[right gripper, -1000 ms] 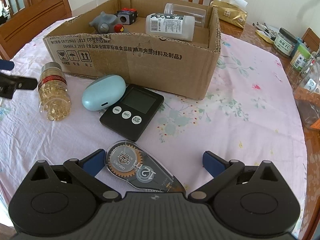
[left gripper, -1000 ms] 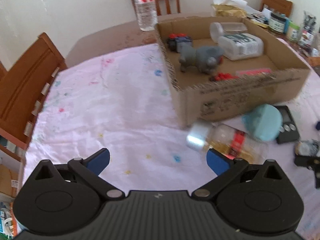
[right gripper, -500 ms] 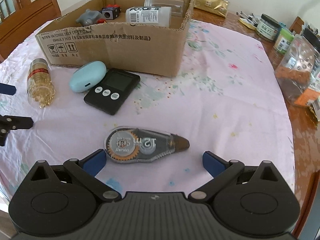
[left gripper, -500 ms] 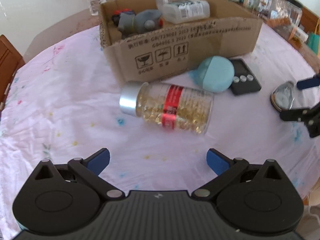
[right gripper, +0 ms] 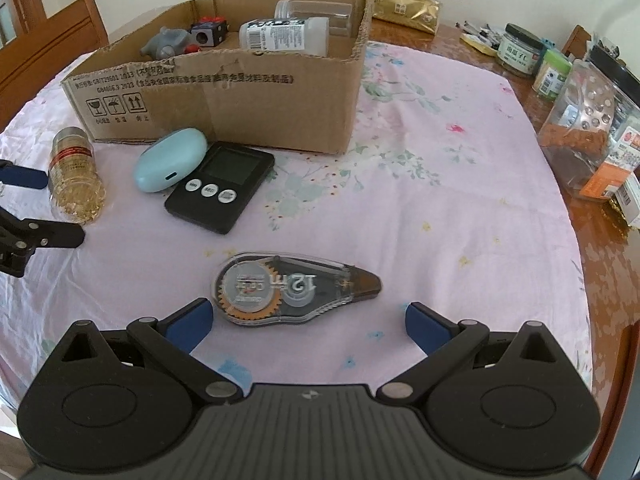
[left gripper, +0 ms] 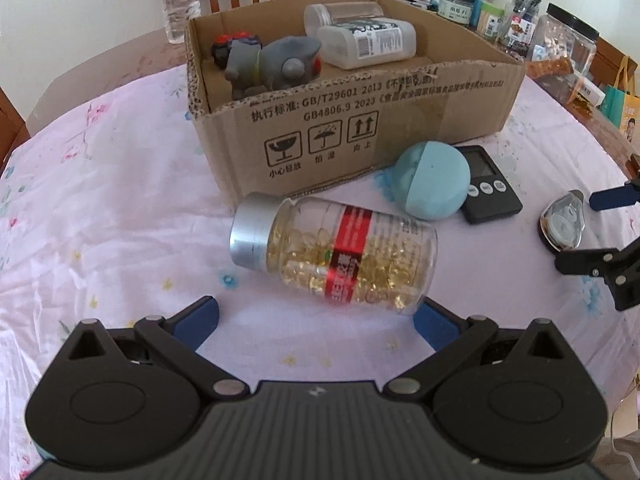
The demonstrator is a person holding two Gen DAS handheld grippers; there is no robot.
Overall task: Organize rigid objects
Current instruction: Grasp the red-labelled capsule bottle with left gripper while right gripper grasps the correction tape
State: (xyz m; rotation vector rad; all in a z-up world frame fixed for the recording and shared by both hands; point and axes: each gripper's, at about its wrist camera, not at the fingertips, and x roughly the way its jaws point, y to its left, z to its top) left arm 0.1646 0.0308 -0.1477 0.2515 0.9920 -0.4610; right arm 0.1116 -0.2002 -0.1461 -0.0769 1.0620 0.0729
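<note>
Since half a second ago your left tongs [left gripper: 316, 316] have closed in on the capsule bottle [left gripper: 336, 254], and your right tongs [right gripper: 306, 320] on the correction tape [right gripper: 294, 286]; both tongs are spread wide, gripping nothing. Using the cardboard box [right gripper: 224, 92] as landmark: bottle lies on the desk [right gripper: 440, 208] just in front of its left corner, on its side, long axis crosswise to the left tongs, cap pointing left. Left hand is nearer it; you'd likely straddle its body. Tape lies well in front of the box, also crosswise. Count outside: one bottle, one blue case [right gripper: 170, 164], one timer [right gripper: 222, 186], one tape. Inside: two plastic bottles, one grey toy [left gripper: 272, 64], one cube.
</note>
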